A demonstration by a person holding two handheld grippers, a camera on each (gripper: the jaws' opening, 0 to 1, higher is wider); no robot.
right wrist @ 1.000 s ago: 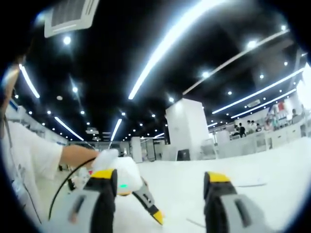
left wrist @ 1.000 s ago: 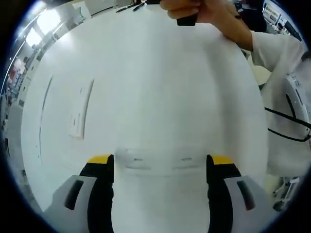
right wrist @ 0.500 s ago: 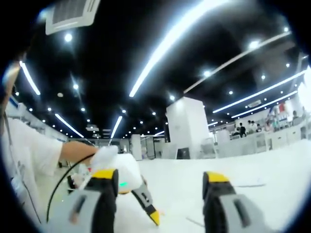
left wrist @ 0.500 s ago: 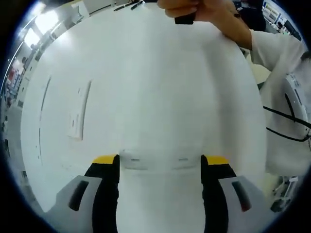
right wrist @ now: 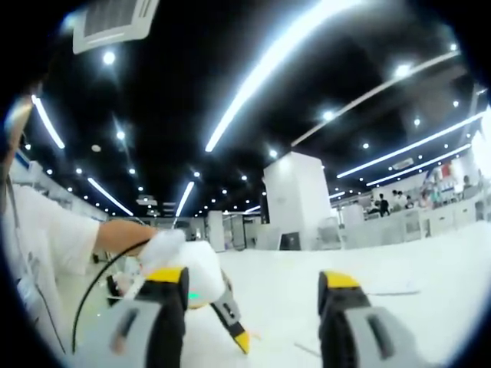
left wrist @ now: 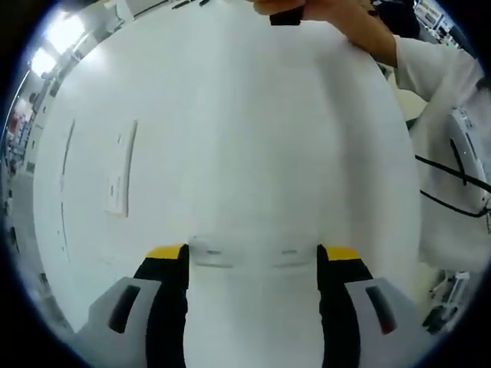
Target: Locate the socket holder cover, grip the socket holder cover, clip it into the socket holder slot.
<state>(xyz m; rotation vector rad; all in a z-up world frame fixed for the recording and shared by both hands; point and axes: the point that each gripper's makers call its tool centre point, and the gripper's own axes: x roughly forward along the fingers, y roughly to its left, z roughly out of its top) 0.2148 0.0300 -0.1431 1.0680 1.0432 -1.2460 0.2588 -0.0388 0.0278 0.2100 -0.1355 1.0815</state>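
White table (left wrist: 253, 138), long ceiling light strips (right wrist: 268, 73), ceiling air vent (right wrist: 111, 23), white pillar (right wrist: 295, 203), black cable (left wrist: 453, 203)

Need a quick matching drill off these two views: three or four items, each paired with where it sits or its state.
Items:
1. cover
2. white strip
3. right gripper
4. hand

Places or states:
A. lying flat on the table, apart from the left gripper
B. open, holding nothing
C. at the far table edge
D. between the left gripper's fingers

Pairs: 1-D, 2-A, 3-B, 4-C
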